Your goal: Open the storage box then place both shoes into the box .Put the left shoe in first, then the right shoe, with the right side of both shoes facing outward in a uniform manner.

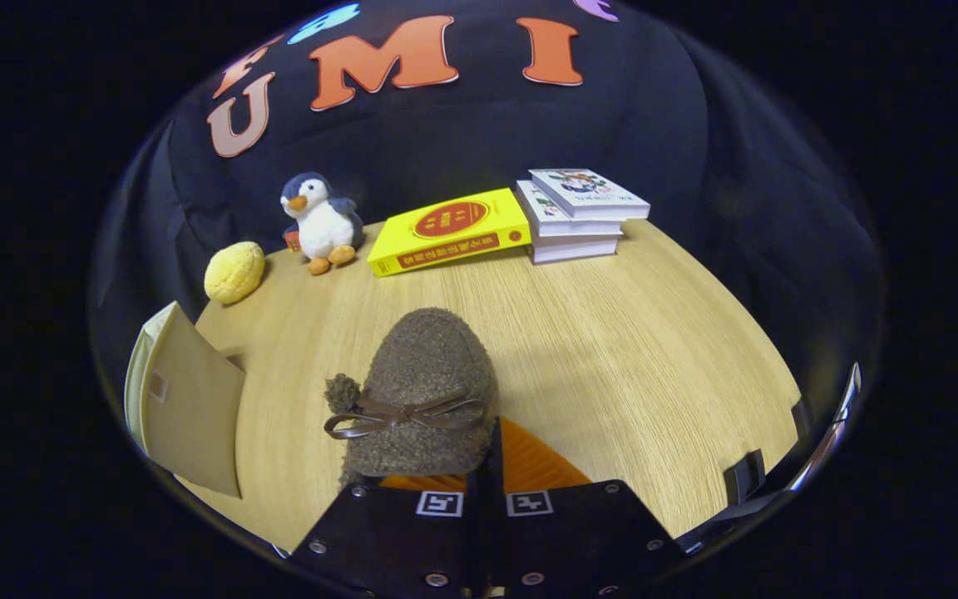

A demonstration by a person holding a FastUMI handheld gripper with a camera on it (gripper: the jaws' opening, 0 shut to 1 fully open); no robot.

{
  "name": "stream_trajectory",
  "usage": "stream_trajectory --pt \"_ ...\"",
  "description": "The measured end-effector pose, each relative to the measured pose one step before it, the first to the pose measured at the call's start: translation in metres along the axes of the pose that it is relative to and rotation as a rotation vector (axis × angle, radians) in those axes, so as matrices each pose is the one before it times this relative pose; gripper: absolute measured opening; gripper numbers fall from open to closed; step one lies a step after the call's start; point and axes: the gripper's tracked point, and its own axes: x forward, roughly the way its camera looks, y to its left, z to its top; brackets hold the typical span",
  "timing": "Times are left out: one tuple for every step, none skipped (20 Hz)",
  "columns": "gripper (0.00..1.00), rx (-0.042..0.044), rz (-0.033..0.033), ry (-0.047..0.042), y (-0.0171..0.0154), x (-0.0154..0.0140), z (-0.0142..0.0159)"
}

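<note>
Item: brown fuzzy shoe, bow on top, held above the table. Gripper: fingers pinched together on its heel rim. Box: open, just beside it. Risk: thin grip, so the shoe may swing, slip, or land facing wrongly.

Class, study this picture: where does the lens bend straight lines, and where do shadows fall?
Gripper view: fisheye bows the table edge; soft shadow lies right of the brown shoe, which the claw grips at the collar; books stay sharp.
</note>
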Motion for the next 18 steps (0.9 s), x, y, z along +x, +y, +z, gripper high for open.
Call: stream_trajectory --pt "0.05 -0.00455 0.00803 -0.00701 0.01541 -0.00912 0.00815" --pt "0.05 -0.01 0.0133 -0.0007 0.01884 -0.00837 0.0065" --pt "0.05 -0.01471 0.01825 -0.00489 0.01817 -0.00822 0.00701" --pt "0.05 -0.01473 0.01912 -0.00153 0.01863 -0.00629 0.00689" --pt "0.05 -0.0103 0.02009 0.00003 0.01869 -0.00657 0.00637" --pt "0.05 -0.00688 0.02072 -0.00096 0.01929 -0.00531 0.00723" --pt "0.05 -0.0092 0.02447 0.00639 0.02022 -0.003 0.0049" --pt "0.05 -0.00727 0.0294 0.00926 0.02204 -0.00214 0.0036" --pt "0.05 -0.02202 0.04824 0.00162 0.02175 -0.00526 0.00602" --pt "0.05 -0.02672 0.04104 -0.01381 0.02384 -0.0006 0.00734" --pt "0.05 -0.02292 0.02961 -0.00427 0.02187 0.00134 0.00431" --pt "0.05 -0.022 0.02269 0.00704 0.01941 0.00069 -0.00058" --pt "0.05 -0.01798 0.01976 0.00646 0.01898 0.00116 0.00002" --pt "0.05 -0.0154 0.01745 0.00984 0.01772 0.00228 0.00128" --pt "0.05 -0.00784 0.01666 0.0136 0.0165 0.00206 -0.00138" --pt "0.05 -0.00852 0.01828 0.00614 0.01523 0.00328 0.00053" --pt "0.05 -0.01058 0.01777 0.00419 0.0131 0.00469 0.00132" --pt "0.05 -0.01127 0.01158 0.00598 0.01192 0.00558 -0.00021"
